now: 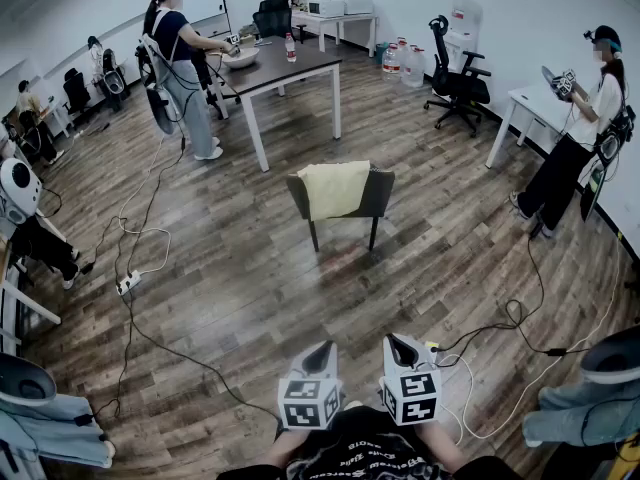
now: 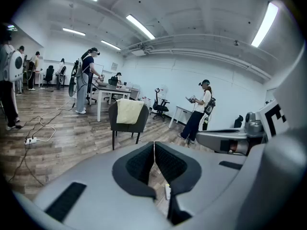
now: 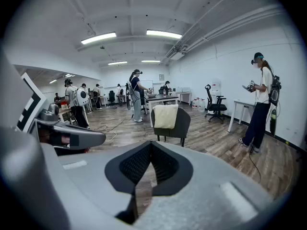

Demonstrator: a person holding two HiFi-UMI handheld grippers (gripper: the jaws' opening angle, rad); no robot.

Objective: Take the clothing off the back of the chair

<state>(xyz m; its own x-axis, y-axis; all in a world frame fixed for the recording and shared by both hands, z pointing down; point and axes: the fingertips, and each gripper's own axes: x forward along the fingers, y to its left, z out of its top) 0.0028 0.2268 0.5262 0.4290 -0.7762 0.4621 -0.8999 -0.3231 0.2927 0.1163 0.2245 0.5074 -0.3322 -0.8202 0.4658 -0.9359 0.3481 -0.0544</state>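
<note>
A pale yellow piece of clothing (image 1: pixel 335 188) hangs over the back of a dark grey chair (image 1: pixel 378 196) in the middle of the room. The same clothing (image 2: pixel 130 111) and chair (image 2: pixel 115 119) show far ahead in the left gripper view, and the clothing (image 3: pixel 166 116) on the chair (image 3: pixel 182 122) likewise in the right gripper view. My left gripper (image 1: pixel 318 355) and right gripper (image 1: pixel 400 349) are side by side near my body, well short of the chair. Both are shut with nothing between the jaws.
A table (image 1: pixel 280 68) stands beyond the chair with a person (image 1: pixel 180 58) at it. Another person (image 1: pixel 580 138) stands at the right by a white desk (image 1: pixel 525 103). Cables (image 1: pixel 150 268) and a power strip (image 1: pixel 127 285) lie on the wooden floor at left; more cables (image 1: pixel 510 318) run at right.
</note>
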